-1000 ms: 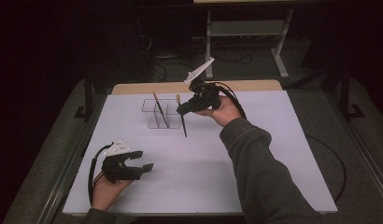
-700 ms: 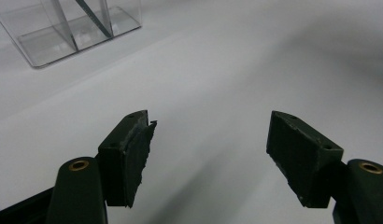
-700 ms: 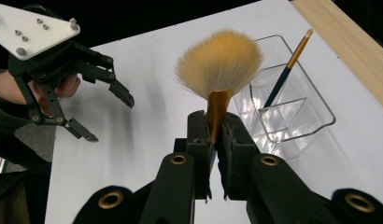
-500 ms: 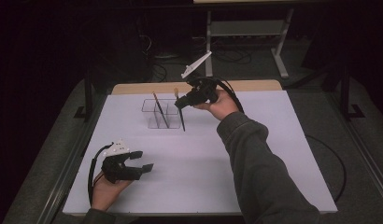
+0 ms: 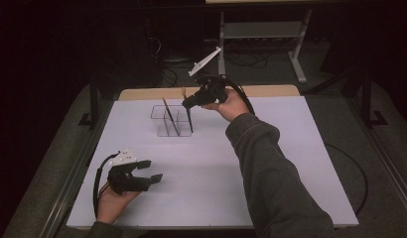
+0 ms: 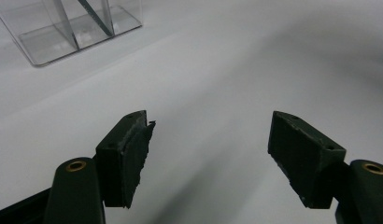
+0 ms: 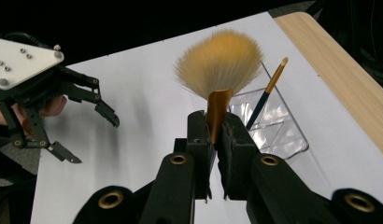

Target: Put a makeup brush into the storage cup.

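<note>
Right gripper view — right hand-held gripper (image 7: pixel 216 135) is clamping a gold-ferruled fan brush (image 7: pixel 221 65) above the clear plastic divided holder (image 7: pixel 278 133); left hand-held gripper (image 5: pixel 151 170) is resting wide open on the white bench (image 5: pixel 291 148).

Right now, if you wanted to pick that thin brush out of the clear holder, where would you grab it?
Grip the thin brush high on its handle, just under the tip, coming from above. It leans tilted in the clear holder, whose walls surround its lower part; the upper stem stands free.
</note>
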